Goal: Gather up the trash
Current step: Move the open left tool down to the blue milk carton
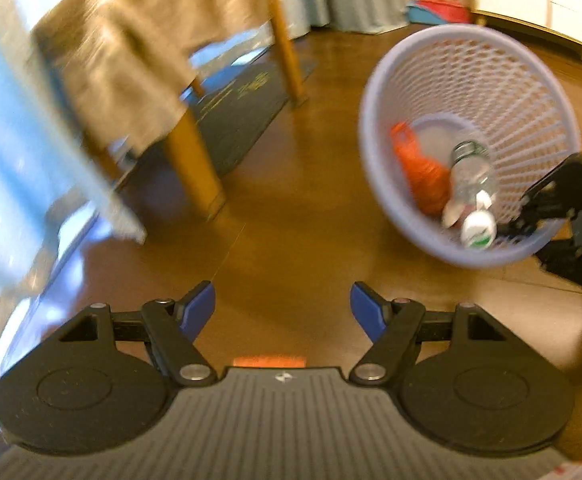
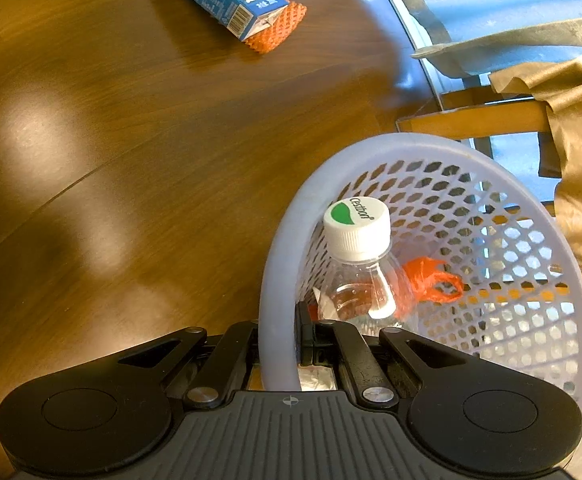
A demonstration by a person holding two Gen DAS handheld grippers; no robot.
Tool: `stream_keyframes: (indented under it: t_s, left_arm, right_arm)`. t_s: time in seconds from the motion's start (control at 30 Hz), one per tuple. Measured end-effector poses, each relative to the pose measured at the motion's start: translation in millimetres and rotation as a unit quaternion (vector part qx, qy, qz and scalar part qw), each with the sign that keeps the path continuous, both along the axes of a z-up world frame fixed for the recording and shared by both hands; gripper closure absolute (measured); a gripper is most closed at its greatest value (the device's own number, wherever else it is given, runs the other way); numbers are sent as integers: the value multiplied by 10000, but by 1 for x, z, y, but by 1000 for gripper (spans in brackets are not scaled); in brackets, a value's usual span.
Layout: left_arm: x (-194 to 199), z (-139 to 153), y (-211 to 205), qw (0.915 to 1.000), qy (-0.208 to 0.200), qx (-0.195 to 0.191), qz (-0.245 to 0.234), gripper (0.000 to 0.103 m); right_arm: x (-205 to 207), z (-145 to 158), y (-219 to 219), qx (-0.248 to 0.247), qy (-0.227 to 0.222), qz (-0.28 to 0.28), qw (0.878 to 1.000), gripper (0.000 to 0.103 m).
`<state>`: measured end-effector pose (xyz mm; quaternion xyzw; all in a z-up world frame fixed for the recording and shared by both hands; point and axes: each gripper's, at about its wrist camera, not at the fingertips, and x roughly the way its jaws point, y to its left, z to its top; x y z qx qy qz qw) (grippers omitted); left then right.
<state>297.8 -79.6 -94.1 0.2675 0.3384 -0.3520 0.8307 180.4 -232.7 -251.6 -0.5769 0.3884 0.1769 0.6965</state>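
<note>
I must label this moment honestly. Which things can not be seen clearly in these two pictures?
- Basket bottom: right wrist view, hidden by the bottle.
- Right gripper fingertips: hidden by the basket rim they clamp.
- Blue carton: right wrist view, cut by the top edge.
- Table and cloth: left wrist view, motion-blurred.

Floor [image 1: 291, 208]: brown, glossy wood.
Chair leg [image 1: 195, 168]: wooden, standing on the floor.
Tan cloth [image 1: 131, 52]: draped over the chair.
Dark mat [image 1: 243, 100]: lying under the chair.
</note>
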Motion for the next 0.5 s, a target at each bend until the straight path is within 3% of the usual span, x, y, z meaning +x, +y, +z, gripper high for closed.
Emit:
stream_keyframes:
  t_s: [0.23,0.5]
  left_arm:
    - [1,-28,54,9983,238,158,504,31]
    - [-18,-79,75,9983,403,366,193,29]
  right_arm:
    - [-1,1,-1,11,26,0,10000,103]
    - [0,0,-1,1,20,16,10000,103]
